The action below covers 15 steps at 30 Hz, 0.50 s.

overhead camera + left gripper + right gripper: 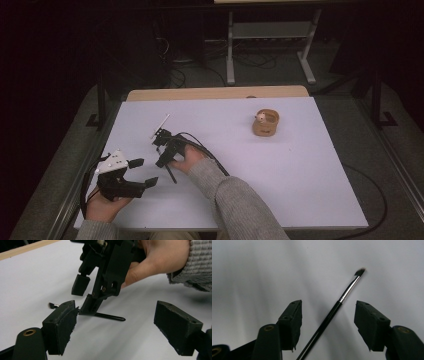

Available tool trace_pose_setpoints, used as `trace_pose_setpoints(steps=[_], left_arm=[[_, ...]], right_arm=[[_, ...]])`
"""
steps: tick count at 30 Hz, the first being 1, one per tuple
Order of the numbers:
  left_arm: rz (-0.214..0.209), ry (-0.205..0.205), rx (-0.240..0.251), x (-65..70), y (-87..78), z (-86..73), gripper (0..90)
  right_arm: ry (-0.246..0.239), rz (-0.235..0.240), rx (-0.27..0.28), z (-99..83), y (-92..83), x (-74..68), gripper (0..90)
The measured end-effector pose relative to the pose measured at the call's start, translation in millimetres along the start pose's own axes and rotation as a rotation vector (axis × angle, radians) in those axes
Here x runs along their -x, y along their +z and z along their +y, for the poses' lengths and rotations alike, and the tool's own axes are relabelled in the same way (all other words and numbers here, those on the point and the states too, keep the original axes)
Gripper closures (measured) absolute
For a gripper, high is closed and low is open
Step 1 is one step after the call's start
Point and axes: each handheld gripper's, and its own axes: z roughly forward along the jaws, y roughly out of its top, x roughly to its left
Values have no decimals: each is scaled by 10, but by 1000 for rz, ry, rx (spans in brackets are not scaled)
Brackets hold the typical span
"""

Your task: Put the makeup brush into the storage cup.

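Table (280, 165), covered in white, fills the middle of the high view. Two forearms in grey sleeves enter from the bottom edge, each hand holding a black two-jaw gripper.

Left gripper (142, 172) sits in the lower left of the high view, jaws spread wide and holding nothing. It points toward the centre of the frame.

Right gripper (159, 137) sits left of centre in the high view, just above and to the right of the left one, tipped down toward the table. Its jaws stand partly apart, and neither pad touches anything yet. It is by far the nearer of the two to the brush.

Brush (337, 306), a thin makeup brush, lies flat on the white surface directly between the right gripper's jaws. In the right gripper view its long axis runs diagonally, from the bottom centre of the frame up to the upper right, so it crosses the gap at a slant. In the left gripper view the same brush (107, 316) lies under the right gripper's lower jaw, near the middle of the frame.

The brush has a slim glossy black handle, a short silver metal collar, and a small dark tuft of bristles at the far end.

Small wooden holder (265, 122) stands in the upper right of the table, well apart from both hands.
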Motion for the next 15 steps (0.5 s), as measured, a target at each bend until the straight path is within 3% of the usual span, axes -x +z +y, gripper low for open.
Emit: trace_pose_setpoints(steps=[15], left_arm=[[1, 0, 0, 0, -1, 0, 177]], right_arm=[[23, -19, 32, -111, 73, -38, 461]])
